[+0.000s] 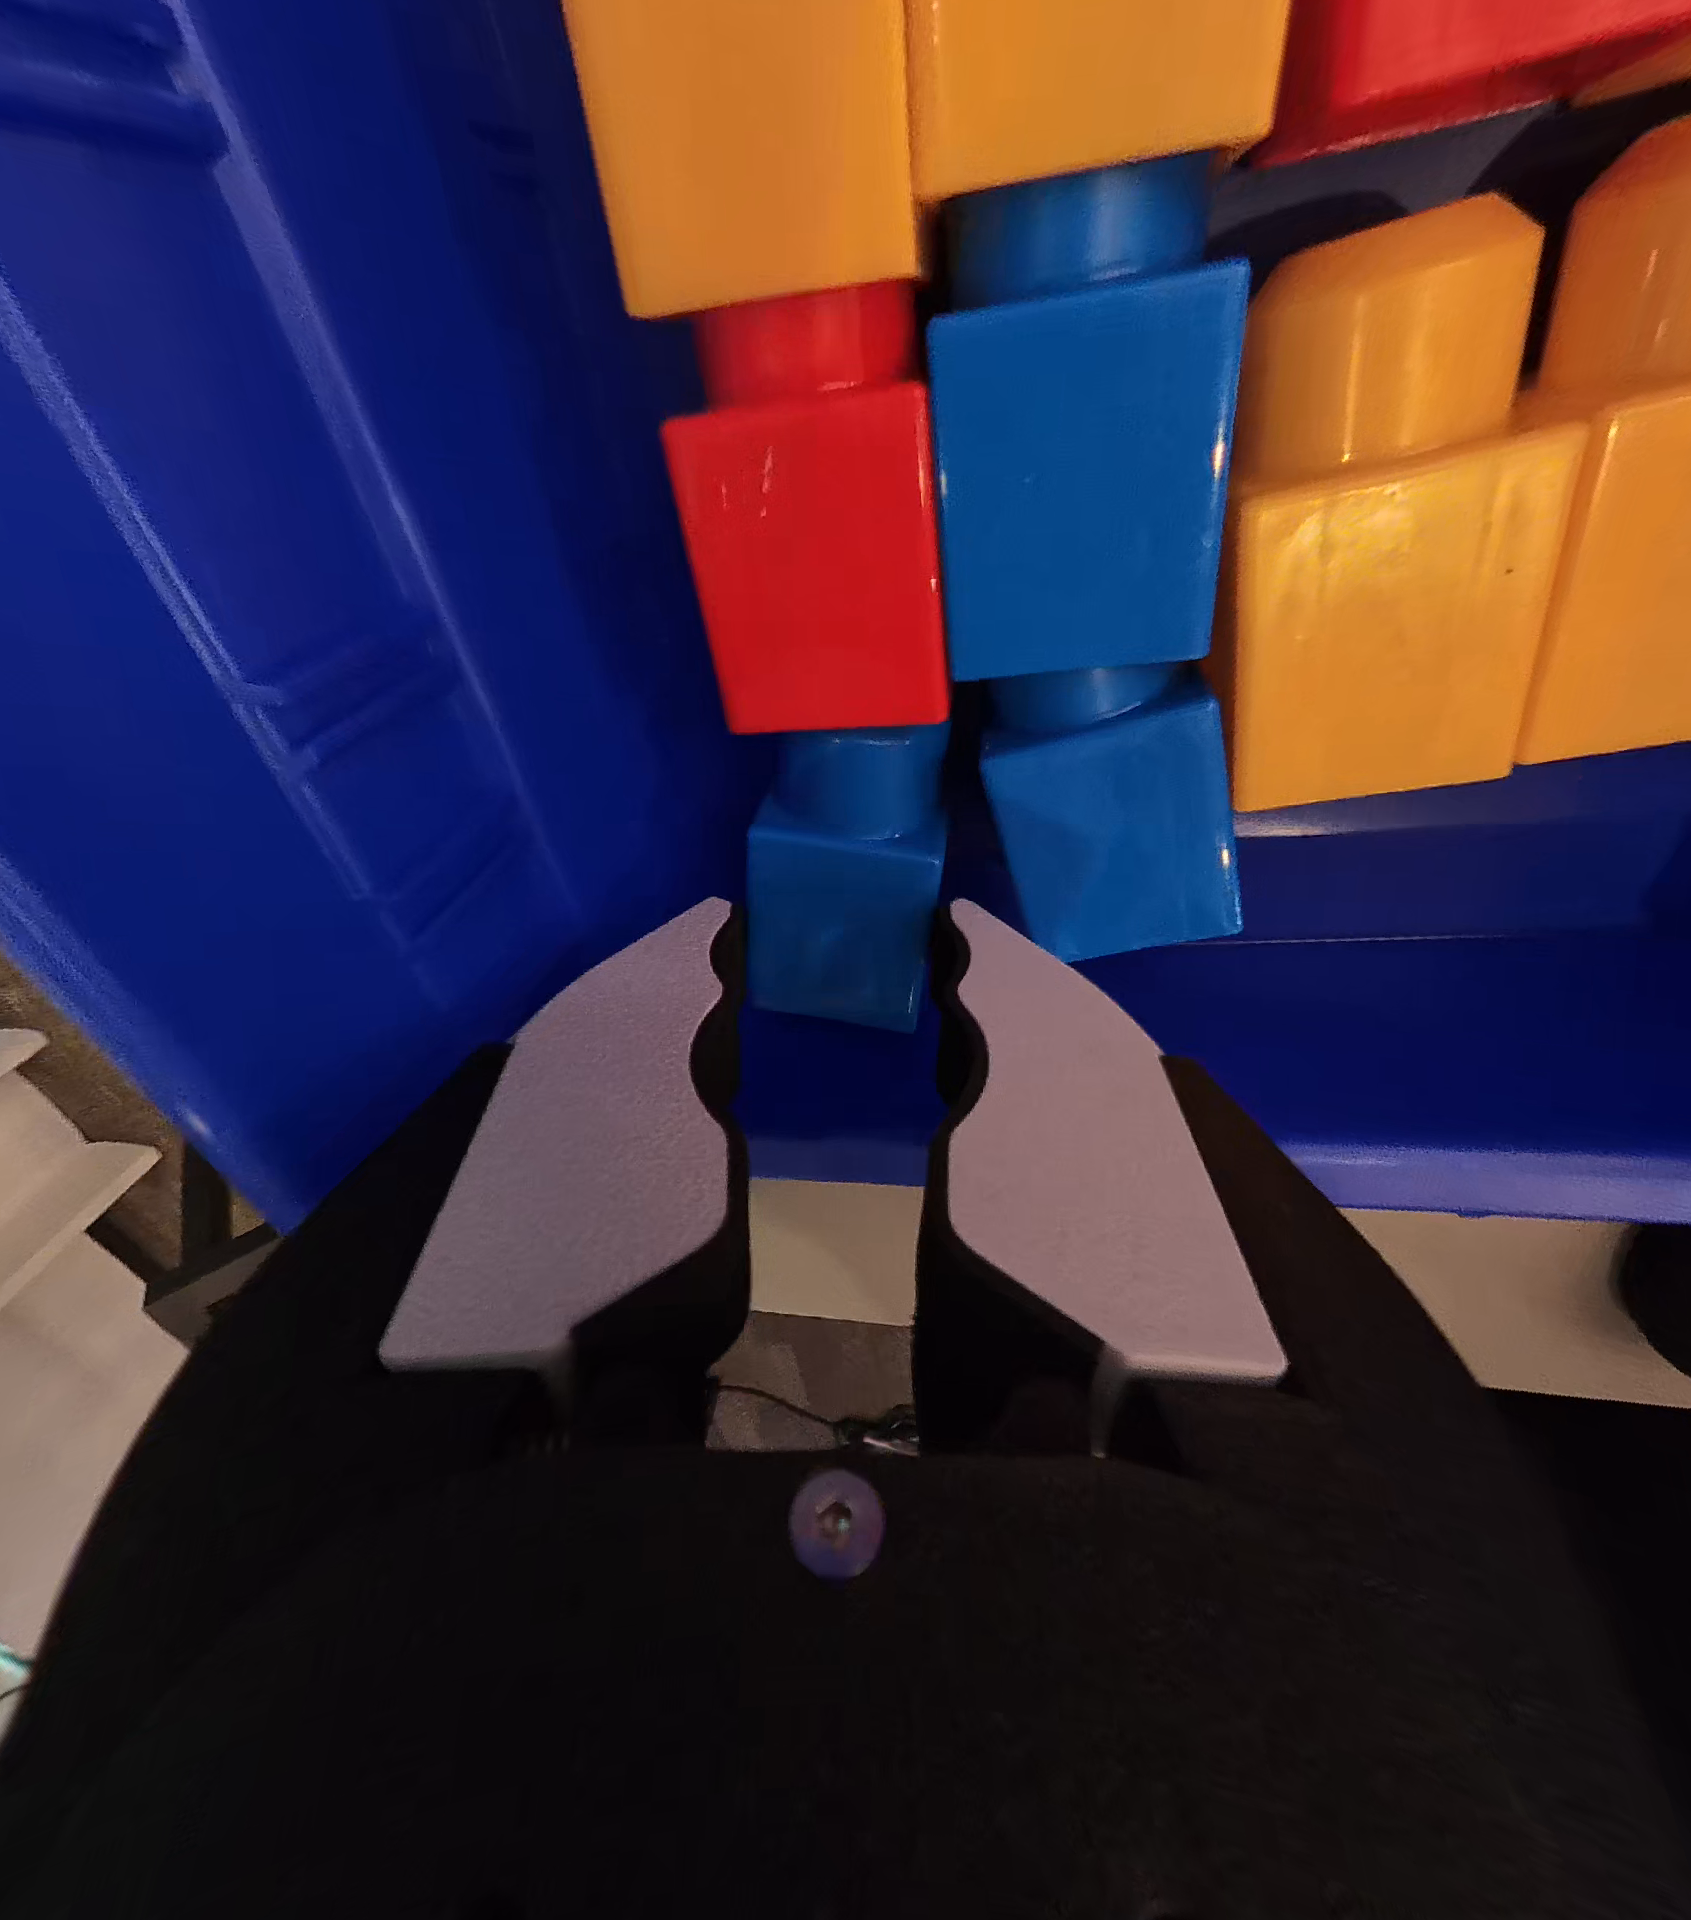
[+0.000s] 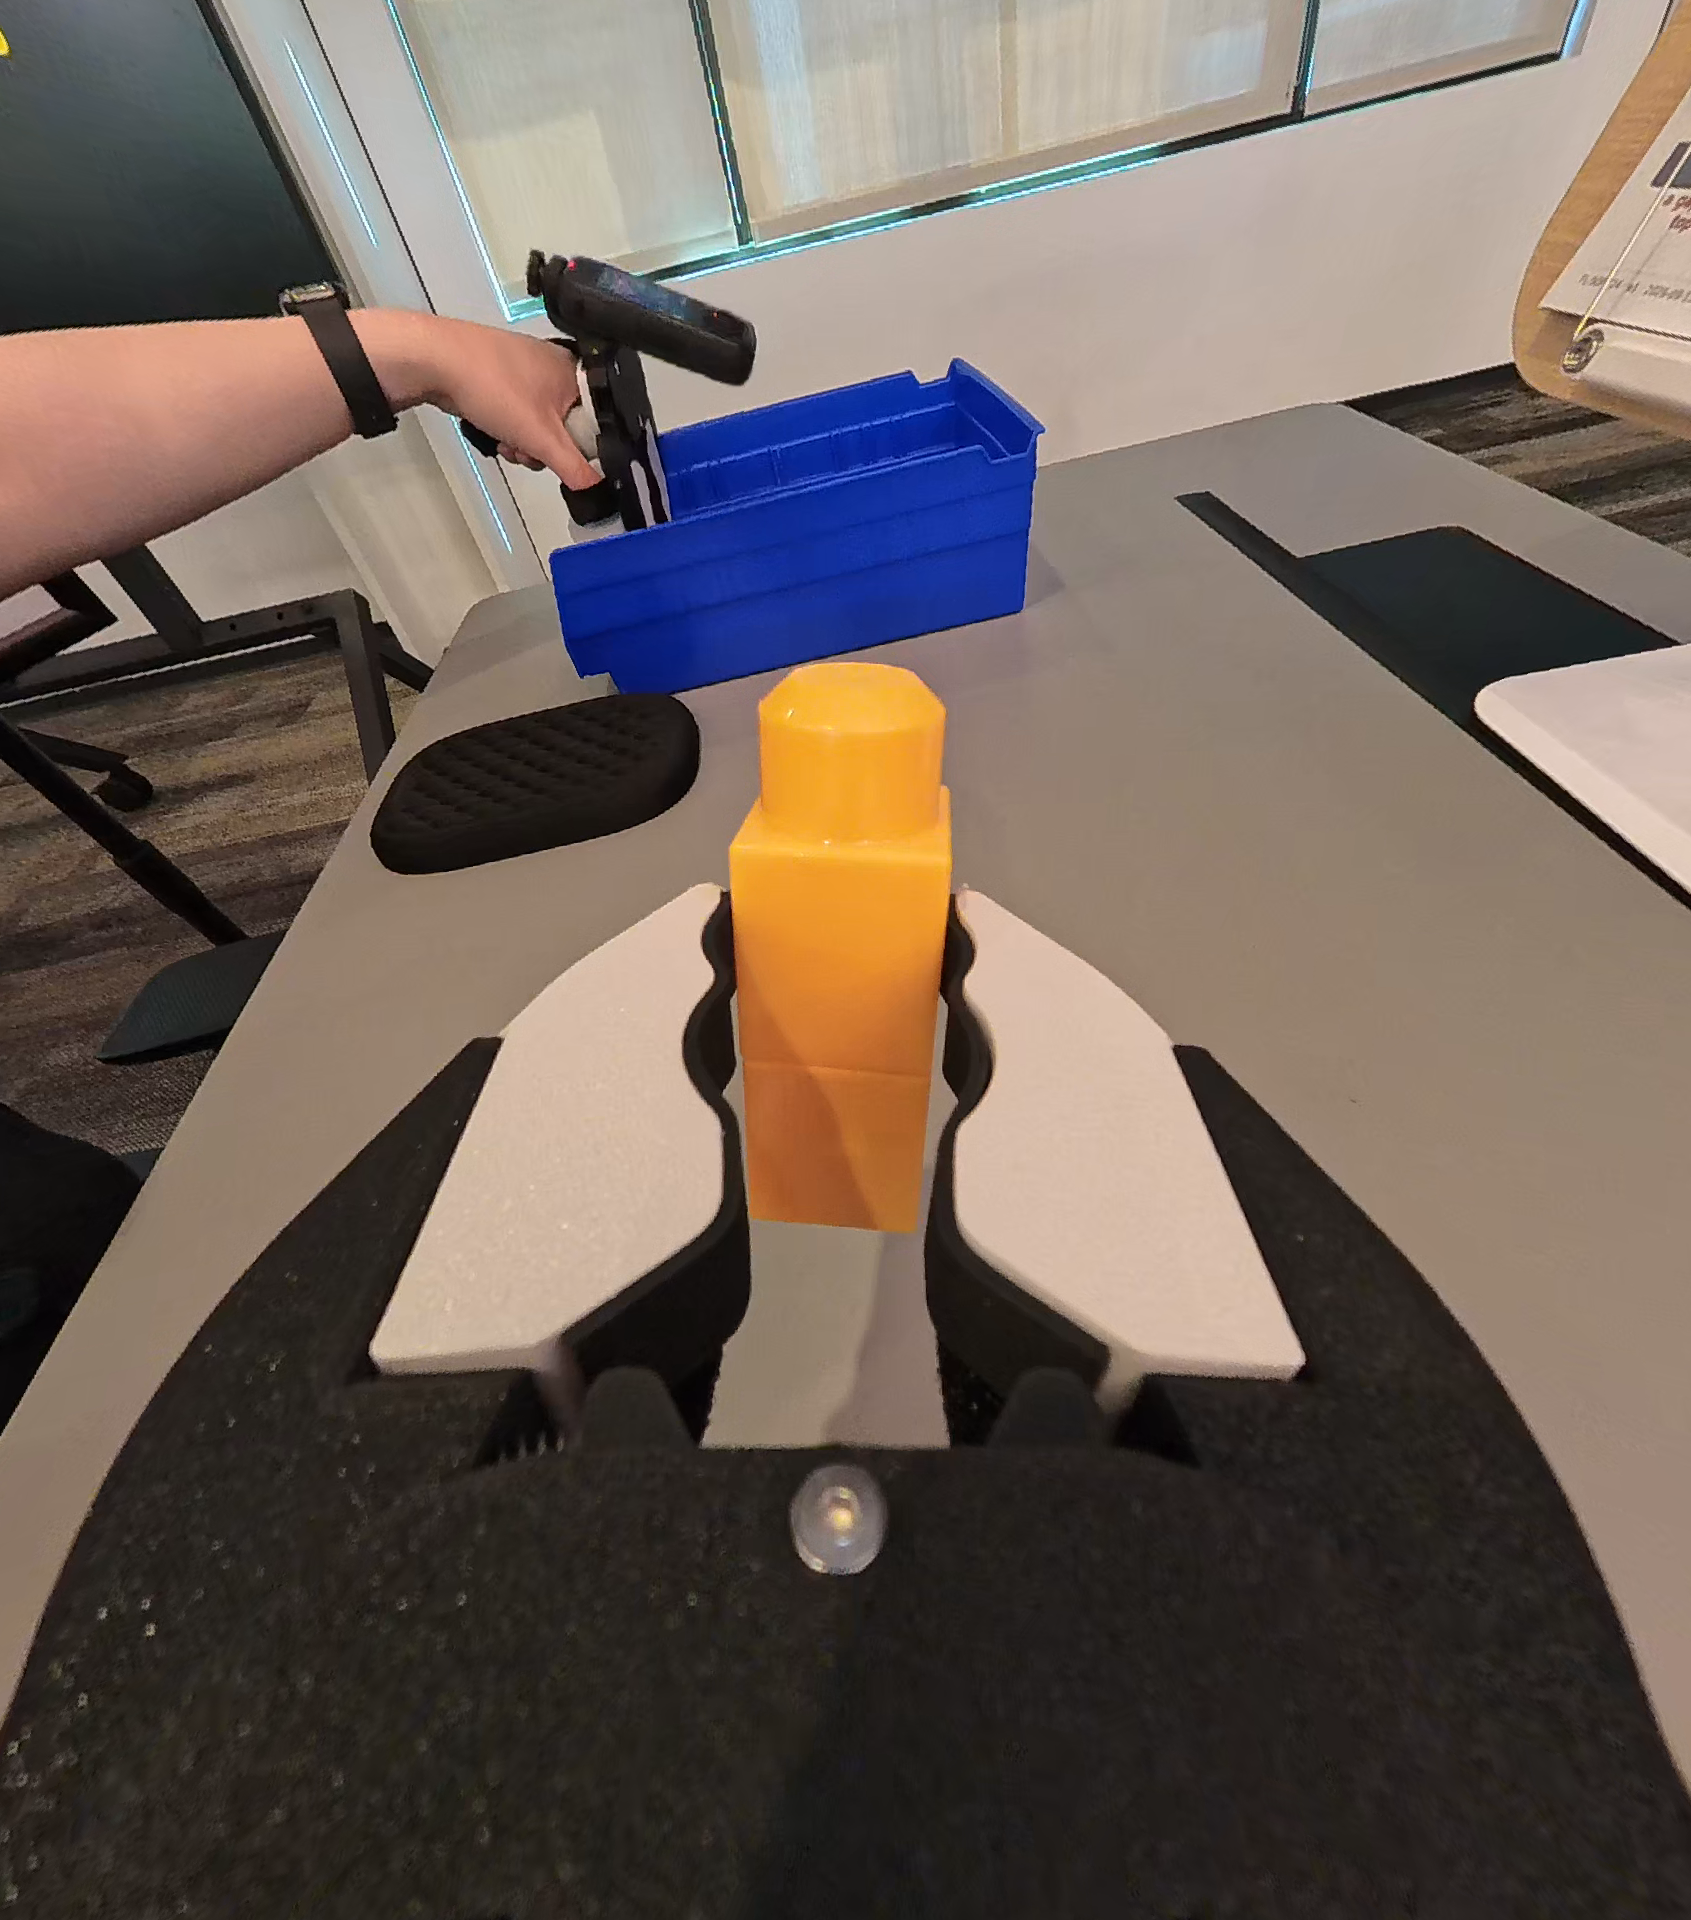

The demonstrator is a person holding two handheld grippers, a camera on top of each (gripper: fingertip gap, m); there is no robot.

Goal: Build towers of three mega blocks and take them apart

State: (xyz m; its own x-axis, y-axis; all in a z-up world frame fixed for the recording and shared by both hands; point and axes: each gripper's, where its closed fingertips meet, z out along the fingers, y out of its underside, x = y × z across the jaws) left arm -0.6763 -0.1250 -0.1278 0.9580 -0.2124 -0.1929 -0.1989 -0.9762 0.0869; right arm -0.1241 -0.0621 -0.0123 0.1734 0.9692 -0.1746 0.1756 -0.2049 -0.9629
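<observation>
Between right tongs (image 2: 839, 1039): orange tower (image 2: 836, 997), gripped, standing on table (image 2: 1340, 1039).

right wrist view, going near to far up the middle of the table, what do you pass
right gripper shut on the orange two-block stack → black textured pad → blue bin, with the left gripper dipping into its left end → window wall

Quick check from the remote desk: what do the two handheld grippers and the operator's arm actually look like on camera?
Both the left gripper and right gripper have black textured bodies, pale grey finger plates with wavy black pads, and a small clear stud at the centre. Seen from afar, the left one carries a dark phone-like device on top. The person's forearm is sleeveless, wearing a black wristband.
</observation>
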